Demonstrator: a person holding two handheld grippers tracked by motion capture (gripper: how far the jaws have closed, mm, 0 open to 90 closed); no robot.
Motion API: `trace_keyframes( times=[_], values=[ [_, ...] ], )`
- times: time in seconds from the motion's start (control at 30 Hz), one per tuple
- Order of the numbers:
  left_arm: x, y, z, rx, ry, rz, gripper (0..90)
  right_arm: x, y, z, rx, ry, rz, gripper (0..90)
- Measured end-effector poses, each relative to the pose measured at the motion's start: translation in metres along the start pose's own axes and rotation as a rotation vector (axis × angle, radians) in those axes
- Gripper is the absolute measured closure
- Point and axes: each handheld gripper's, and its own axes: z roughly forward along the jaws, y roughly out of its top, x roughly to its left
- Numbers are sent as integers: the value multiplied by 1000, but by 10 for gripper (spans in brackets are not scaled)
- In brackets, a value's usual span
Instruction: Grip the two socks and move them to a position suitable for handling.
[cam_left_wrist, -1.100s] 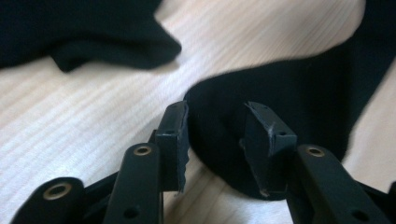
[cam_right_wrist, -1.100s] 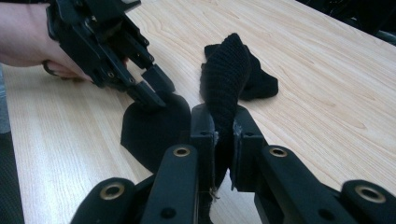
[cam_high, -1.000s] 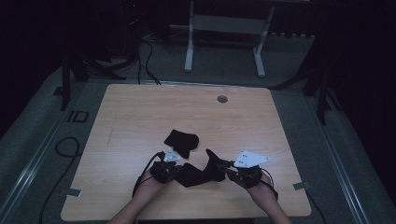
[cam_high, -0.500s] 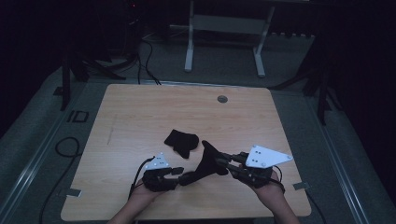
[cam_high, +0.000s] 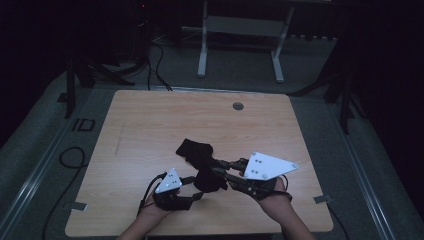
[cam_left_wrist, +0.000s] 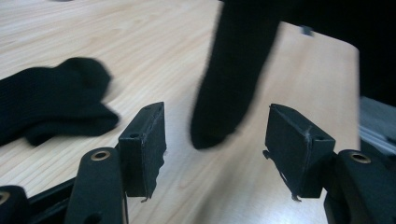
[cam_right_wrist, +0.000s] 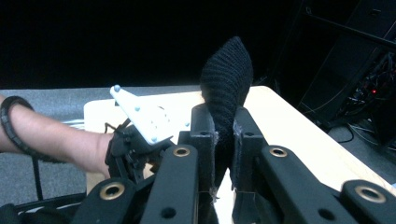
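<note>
A black sock (cam_right_wrist: 226, 79) is clamped between the jaws of the right gripper (cam_high: 220, 172), its knitted end standing up above the pads in the right gripper view, while in the high view it hangs from the jaw tips over the near middle of the wooden table (cam_high: 150, 120). The left gripper (cam_left_wrist: 215, 140) is seen with its jaws apart; they have just been opening, and the hanging end of the held sock (cam_left_wrist: 233, 70) dangles ahead of the gap, toward twelve o'clock, with neither pad pressing on it. In the high view the left gripper (cam_high: 192, 186) lies at about eight o'clock from the right one, close beside it. A second black sock (cam_high: 195, 149) lies flat on the table at about twelve o'clock from the left gripper, and is seen at ten o'clock in the left gripper view (cam_left_wrist: 51, 100). A small round grommet (cam_high: 238, 106) is set into the far part of the table.
</note>
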Motion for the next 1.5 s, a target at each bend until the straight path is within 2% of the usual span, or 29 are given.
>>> trace_keyframes(
  times=[0.07, 0.1, 0.13, 0.17, 0.27, 0.3, 0.37, 0.4, 0.47, 0.53, 0.57, 0.6, 0.63, 0.7, 0.73, 0.77, 0.83, 0.87, 0.97, 1.03, 1.07, 1.1, 1.13, 1.2, 1.33, 1.37, 1.4, 1.43, 1.5],
  values=[
    [-1, -2, 0, 16, 22, 16, 519, 4, 5, 5, -13, 20, -9, 817],
    [0, -2, -1, 38, 20, 14, 635, 6, 6, 7, -14, 23, -13, 817],
    [2, -2, -2, 63, 21, -8, 789, 7, 7, 8, -16, 16, -25, 817],
    [5, -3, -5, 76, 7, -37, 820, 9, 8, 10, -10, 9, -31, 817],
    [8, -4, -13, 76, 0, -31, 840, 11, 3, 11, 2, -23, -40, 816],
    [9, -5, -21, 106, 2, -23, 843, 9, -6, 8, 7, -44, -19, 817],
    [9, -5, -21, 106, 2, -23, 843, 8, -12, 6, 15, -64, -8, 817],
    [14, -5, -33, 192, -48, -52, 841, 3, -30, 4, 50, -118, 24, 817],
    [14, -4, -36, 211, -51, -45, 841, 0, -40, 3, 70, -142, 40, 817],
    [18, -4, -39, 274, -124, -69, 839, -7, -60, 2, 107, -180, 84, 817],
    [19, -5, -40, 289, -132, -68, 836, -14, -81, 1, 137, -190, 146, 817],
    [20, -5, -39, 311, -153, -82, 833, -16, -91, 1, 153, -197, 167, 817],
    [22, -6, -37, 334, -171, -93, 833, -16, -91, 1, 153, -197, 167, 817],
    [25, -8, -31, 363, -163, -107, 795, -22, -120, 3, 196, -199, 231, 817],
    [27, -9, -27, 375, -168, -128, 795, -22, -120, 3, 196, -199, 231, 817],
    [27, -9, -27, 375, -168, -128, 769, -22, -120, 3, 196, -199, 231, 817],
    [33, -11, -15, 366, -127, -148, 760, -29, -142, 5, 220, -207, 290, 817],
    [34, -11, -12, 363, -118, -152, 712, -32, -149, 6, 234, -221, 303, 817],
    [35, -9, -3, 364, -76, -137, 677, -40, -160, 6, 252, -239, 324, 803],
    [35, -8, 2, 361, -66, -144, 654, -44, -166, 4, 257, -257, 338, 785],
    [35, -7, 3, 358, -55, -141, 651, -46, -168, 3, 262, -261, 349, 756],
    [35, -6, 5, 354, -48, -144, 642, -49, -172, 0, 268, -286, 355, 647],
    [35, -5, 6, 356, -43, -139, 642, -49, -172, 0, 268, -286, 355, 647],
    [33, -3, 8, 345, -27, -136, 642, -53, -175, -4, 278, -307, 374, 562],
    [30, 1, 10, 318, 29, -125, 640, -64, -179, -14, 307, -398, 386, 410],
    [30, 1, 10, 318, 29, -125, 640, -64, -179, -14, 307, -398, 386, 410],
    [27, 5, 10, 292, 59, -119, 640, -67, -179, -17, 308, -414, 389, 420],
    [26, 7, 10, 280, 64, -115, 616, -73, -179, -20, 318, -423, 395, 424],
    [23, 11, 9, 247, 56, -115, 618, -76, -179, -20, 316, -415, 379, 566]
  ],
)
